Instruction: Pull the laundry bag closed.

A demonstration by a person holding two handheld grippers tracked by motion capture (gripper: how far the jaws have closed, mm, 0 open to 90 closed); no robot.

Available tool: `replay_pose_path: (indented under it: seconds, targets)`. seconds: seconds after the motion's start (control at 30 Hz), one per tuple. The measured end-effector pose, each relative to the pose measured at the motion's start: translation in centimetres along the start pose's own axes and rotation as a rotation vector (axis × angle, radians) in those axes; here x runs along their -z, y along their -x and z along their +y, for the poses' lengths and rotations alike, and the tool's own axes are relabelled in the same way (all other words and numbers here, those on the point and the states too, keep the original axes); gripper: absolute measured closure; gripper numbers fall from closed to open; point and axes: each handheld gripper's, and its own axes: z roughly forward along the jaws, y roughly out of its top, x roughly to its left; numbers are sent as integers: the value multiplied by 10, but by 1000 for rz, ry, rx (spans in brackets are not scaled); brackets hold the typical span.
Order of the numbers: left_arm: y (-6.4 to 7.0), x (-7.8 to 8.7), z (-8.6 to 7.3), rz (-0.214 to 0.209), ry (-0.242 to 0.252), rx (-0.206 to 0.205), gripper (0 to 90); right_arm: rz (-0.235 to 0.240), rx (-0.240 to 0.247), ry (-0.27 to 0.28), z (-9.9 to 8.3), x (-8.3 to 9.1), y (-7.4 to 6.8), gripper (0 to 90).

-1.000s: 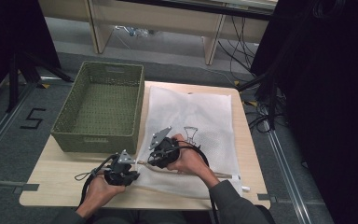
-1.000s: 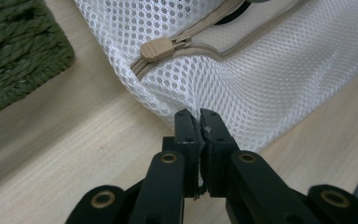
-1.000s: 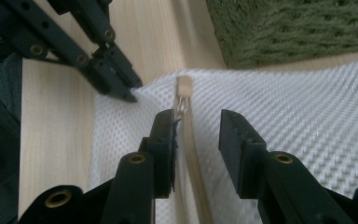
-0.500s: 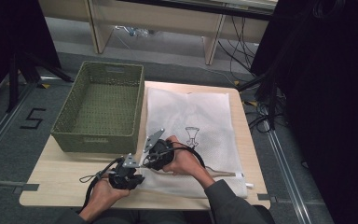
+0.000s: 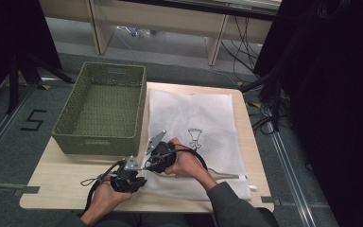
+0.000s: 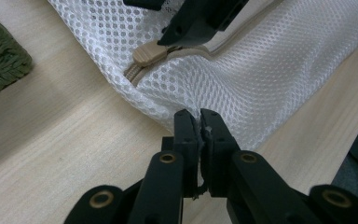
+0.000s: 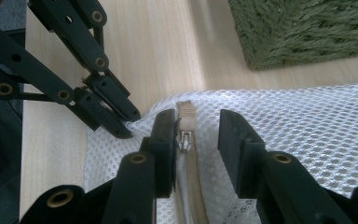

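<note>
A white mesh bag [image 5: 208, 118] lies flat on the table, its beige zipper along the near edge. My left gripper [image 6: 199, 116] is shut on the mesh at the bag's near left corner [image 5: 144, 177]. My right gripper [image 7: 198, 123] is open, one jaw on each side of the zipper pull [image 7: 185, 137] at the zipper's end, just beside the left gripper [image 7: 116, 114]. In the left gripper view the beige pull tab [image 6: 150, 53] lies under the right gripper's black jaw [image 6: 200, 21]. In the high view the right gripper [image 5: 157, 158] sits on the bag's near left part.
A green woven basket [image 5: 75, 123] stands empty at the table's left, just beyond the grippers, its corner close to the bag [image 7: 307, 28]. Bare wooden table [image 5: 56, 189] lies in front of the basket. A cable trails from the left gripper.
The left gripper has shifted slightly right to the bag's corner. The right gripper has eased a little left and nearer, closing the gap between the two.
</note>
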Motion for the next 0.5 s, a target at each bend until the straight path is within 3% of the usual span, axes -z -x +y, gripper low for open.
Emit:
replay_pose_path:
  seconds: [0.5]
  targets:
    - [0,0,-2,1,12,15,846,25,1,-7,4,-7,1,693]
